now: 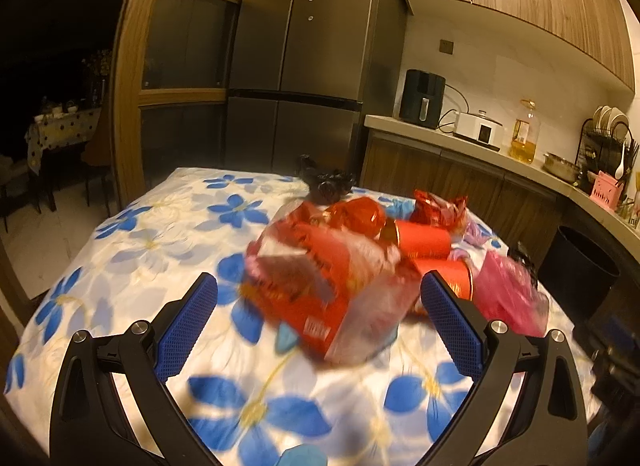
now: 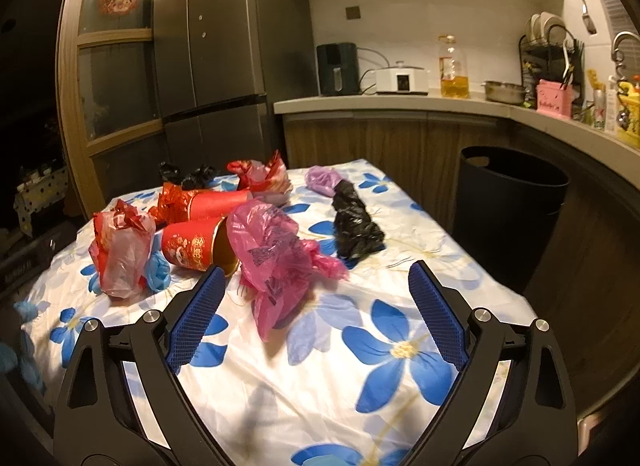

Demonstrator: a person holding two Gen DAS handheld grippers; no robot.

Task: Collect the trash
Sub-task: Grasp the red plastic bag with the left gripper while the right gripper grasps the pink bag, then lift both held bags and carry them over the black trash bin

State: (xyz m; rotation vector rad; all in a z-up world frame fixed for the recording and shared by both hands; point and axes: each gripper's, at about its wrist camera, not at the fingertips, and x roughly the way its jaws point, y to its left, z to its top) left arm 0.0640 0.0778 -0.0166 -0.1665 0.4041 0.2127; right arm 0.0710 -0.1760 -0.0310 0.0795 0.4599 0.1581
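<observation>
Trash lies in a heap on a table under a blue-flowered cloth (image 2: pixel 392 346). In the left wrist view, a blurred red and clear plastic bag (image 1: pixel 316 262) lies just beyond and between the fingertips of my open left gripper (image 1: pixel 319 282); the pads do not touch it. Behind it lie red paper cups (image 1: pixel 424 240) and a pink bag (image 1: pixel 508 294). In the right wrist view, my right gripper (image 2: pixel 316 272) stands open with the pink bag (image 2: pixel 272 250) just ahead of its left finger. A black bag (image 2: pixel 354 221), red cups (image 2: pixel 188 248) and a purple bag (image 2: pixel 322 179) lie farther off.
A black bin (image 2: pixel 512 201) stands on the floor right of the table, below the kitchen counter (image 2: pixel 360 101). A dark fridge (image 2: pixel 224 45) stands behind the table. A blue glove (image 2: pixel 158 270) lies by the red-and-clear bag (image 2: pixel 120 254).
</observation>
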